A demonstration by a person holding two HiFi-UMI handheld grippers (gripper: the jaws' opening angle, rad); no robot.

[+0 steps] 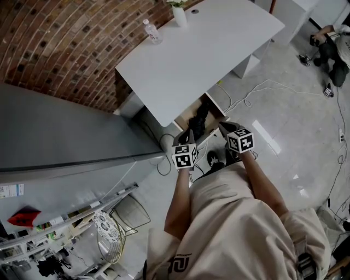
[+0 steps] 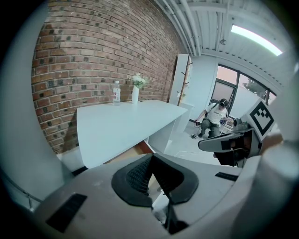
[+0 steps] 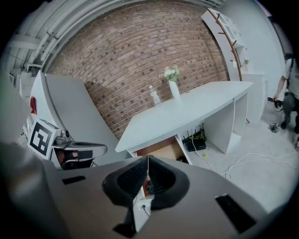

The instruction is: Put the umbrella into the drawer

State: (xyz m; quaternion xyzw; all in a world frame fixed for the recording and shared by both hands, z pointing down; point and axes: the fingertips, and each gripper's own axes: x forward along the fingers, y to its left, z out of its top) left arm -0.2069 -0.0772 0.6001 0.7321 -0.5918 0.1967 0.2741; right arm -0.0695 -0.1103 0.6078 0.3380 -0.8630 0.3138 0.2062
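Under the white desk (image 1: 197, 52) a wooden drawer (image 1: 192, 112) stands pulled out. A dark folded thing, apparently the umbrella (image 1: 199, 119), lies inside it. My left gripper (image 1: 189, 136) hovers at the drawer's front edge, its jaws shut with nothing between them. To its right my right gripper (image 1: 225, 130) is also shut and empty. In the left gripper view the left gripper (image 2: 150, 157) has its pads together, with a strip of the drawer (image 2: 140, 148) past them. In the right gripper view the right gripper (image 3: 147, 158) is closed before the drawer (image 3: 161, 150).
A water bottle (image 1: 152, 31) and a white vase (image 1: 179, 13) stand at the desk's back by the brick wall. A grey cabinet (image 1: 65, 131) flanks the drawer at left. Cables (image 1: 257, 90) trail over the floor. A person (image 1: 336, 46) crouches at far right.
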